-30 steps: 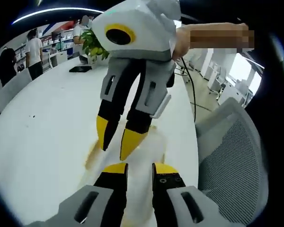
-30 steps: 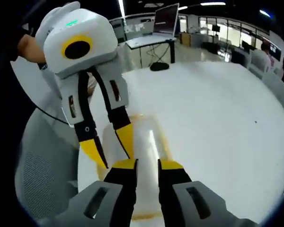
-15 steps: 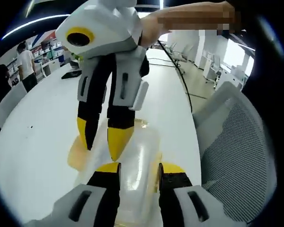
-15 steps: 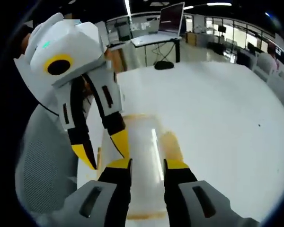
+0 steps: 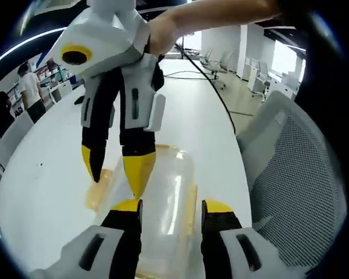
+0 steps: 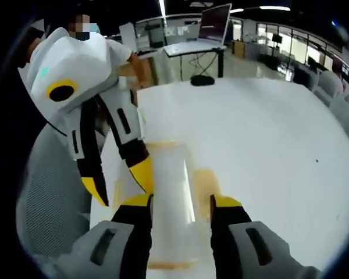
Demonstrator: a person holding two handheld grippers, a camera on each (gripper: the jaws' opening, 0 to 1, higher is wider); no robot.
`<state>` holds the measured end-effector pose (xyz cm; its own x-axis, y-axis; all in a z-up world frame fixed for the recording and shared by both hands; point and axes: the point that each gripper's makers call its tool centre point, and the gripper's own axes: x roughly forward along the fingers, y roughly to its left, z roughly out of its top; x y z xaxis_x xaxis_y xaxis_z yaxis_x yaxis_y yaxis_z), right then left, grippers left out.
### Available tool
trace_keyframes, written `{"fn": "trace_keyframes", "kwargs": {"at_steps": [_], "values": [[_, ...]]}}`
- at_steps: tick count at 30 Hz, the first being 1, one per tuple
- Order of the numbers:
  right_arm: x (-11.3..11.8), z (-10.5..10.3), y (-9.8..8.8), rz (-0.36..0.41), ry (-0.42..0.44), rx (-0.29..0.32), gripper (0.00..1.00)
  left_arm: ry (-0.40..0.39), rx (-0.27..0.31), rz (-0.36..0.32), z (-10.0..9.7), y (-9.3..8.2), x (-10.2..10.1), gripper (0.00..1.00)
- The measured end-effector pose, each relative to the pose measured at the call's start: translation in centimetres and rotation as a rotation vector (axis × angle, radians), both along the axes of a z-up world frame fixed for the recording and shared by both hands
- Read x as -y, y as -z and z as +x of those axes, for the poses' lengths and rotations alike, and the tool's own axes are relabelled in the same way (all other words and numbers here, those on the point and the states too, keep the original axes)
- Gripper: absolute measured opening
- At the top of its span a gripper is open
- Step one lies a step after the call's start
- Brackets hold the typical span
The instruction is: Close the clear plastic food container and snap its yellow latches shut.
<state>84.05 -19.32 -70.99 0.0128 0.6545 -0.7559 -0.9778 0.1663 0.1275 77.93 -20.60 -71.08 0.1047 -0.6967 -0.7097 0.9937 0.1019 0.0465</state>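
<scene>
Right, clear plastic container (image 5: 163, 203) sits flat on the white table (image 5: 46, 174), close to the table edge by the grey mesh chair (image 5: 291, 192). Lid looks down on it, though can't tell if it's fully seated.

Left gripper (image 5: 170, 210) in the left gripper view: jaws apart, one yellow tip each side of the container, straddling its near end. Not squeezing as far as I can see, nothing gripped. Right gripper (image 5: 113, 174) comes down from above in that same view, held by a hand (image 5: 163, 29); its two yellow tips are spread, one beside a yellow latch (image 5: 99, 189) on the container's far side from the chair, the other touching or just over the lid. Contact w/ the latch: can't tell. That latch looks splayed out flat on the table, not snapped up. Another yellow latch (image 5: 190, 200) runs along the chair side of the container.

Right gripper view: right gripper (image 6: 180, 206) jaws also apart, straddling the container (image 6: 171, 197) from its other end, nothing clamped. Left gripper (image 6: 119, 186) reaches in on the chair (image 6: 46, 192) side, tips open, at the container's edge. Yellow latch (image 6: 206, 180) lies out on the table (image 6: 267, 145) away from the chair.

Beyond the container: people standing (image 5: 32, 81), and a laptop on a desk (image 6: 212, 26)
</scene>
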Motion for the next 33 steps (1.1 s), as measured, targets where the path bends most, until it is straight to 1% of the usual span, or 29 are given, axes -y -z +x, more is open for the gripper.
{"fn": "trace_keyframes", "kwargs": {"at_steps": [4,5,11,12,13,15,20,24,27,33], "values": [[0.1,0.3,0.3,-0.016,-0.004,-0.015,0.36,0.034,0.039,0.003,-0.3,0.2,-0.1,0.36],[0.1,0.2,0.4,-0.017,-0.005,-0.028,0.36,0.039,0.046,0.005,-0.3,0.2,-0.1,0.36],[0.2,-0.3,1.1,-0.060,-0.051,-0.062,0.37,0.054,0.083,0.017,-0.2,0.2,-0.1,0.35],[0.2,-0.3,1.1,-0.060,-0.051,-0.061,0.38,0.053,0.092,0.020,-0.1,0.2,-0.1,0.35],[0.1,-0.4,1.1,-0.057,-0.052,-0.078,0.38,0.056,0.098,0.023,-0.2,0.3,-0.1,0.34],[0.1,-0.3,1.1,-0.060,-0.061,-0.076,0.38,0.069,0.116,0.034,-0.2,0.4,-0.1,0.34],[0.3,-0.3,1.1,-0.062,-0.061,-0.098,0.38,0.069,0.132,0.038,-0.1,0.4,-0.1,0.33],[0.5,-0.2,1.0,-0.063,-0.068,-0.101,0.37,0.067,0.139,0.039,0.0,0.4,0.0,0.33],[0.6,0.3,0.6,-0.057,-0.054,-0.098,0.37,0.070,0.152,0.040,-0.1,0.4,0.0,0.33],[0.4,0.6,0.7,-0.056,-0.044,-0.097,0.36,0.058,0.145,0.036,0.1,0.3,0.1,0.31]]}}
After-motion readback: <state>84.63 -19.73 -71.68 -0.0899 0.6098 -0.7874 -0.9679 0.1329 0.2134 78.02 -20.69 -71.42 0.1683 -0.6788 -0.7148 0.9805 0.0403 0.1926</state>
